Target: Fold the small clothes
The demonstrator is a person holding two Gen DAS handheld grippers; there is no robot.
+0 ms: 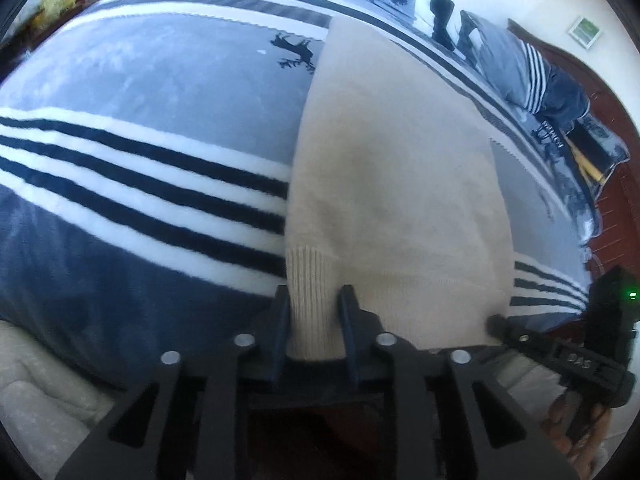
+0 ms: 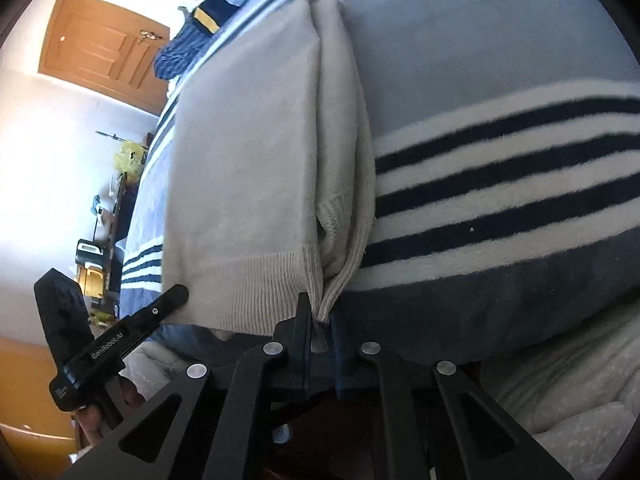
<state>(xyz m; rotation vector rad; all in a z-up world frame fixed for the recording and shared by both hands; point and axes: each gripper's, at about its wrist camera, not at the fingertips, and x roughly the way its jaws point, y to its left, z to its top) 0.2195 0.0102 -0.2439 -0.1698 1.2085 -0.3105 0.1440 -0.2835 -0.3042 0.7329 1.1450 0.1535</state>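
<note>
Two grippers are engaged at the near hem of one cream knit sweater [image 1: 384,184], which lies on a bed under a blue-grey blanket with navy and white stripes [image 1: 132,168].

Left gripper [image 1: 314,300]: in its own view at 6 o'clock, the fingers [image 1: 282,320] stand either side of a ribbed cuff [image 1: 310,280] on the sweater's left edge. The gap is narrow and the cuff fills it; contact looks firm, judged a hold on the cuff. The sleeve appears already laid along the body, which would explain the cuff sitting at the hem line.

Right gripper [image 2: 318,320]: at 6 o'clock in its view, the fingers are closed to a slit on the ribbed hem corner [image 2: 324,304], where several folded layers [image 2: 340,160] stack along the sweater's right edge. A strip of rib shows pinched between them.

Each gripper appears in the other's view: the right one at 4 o'clock in the left view, the left one at 8 o'clock in the right view, both at the hem.

Judgement: side folds look done, and both bottom corners are held so the hem can be carried toward 12 o'clock, halving the sweater lengthwise. Gripping both corners keeps the layers aligned. Risk: the stacked right-hand layers may slip apart if the lift is uneven.

Other garments [image 1: 532,80] lie at the far bed edge, toward 2 o'clock in the left view.
</note>
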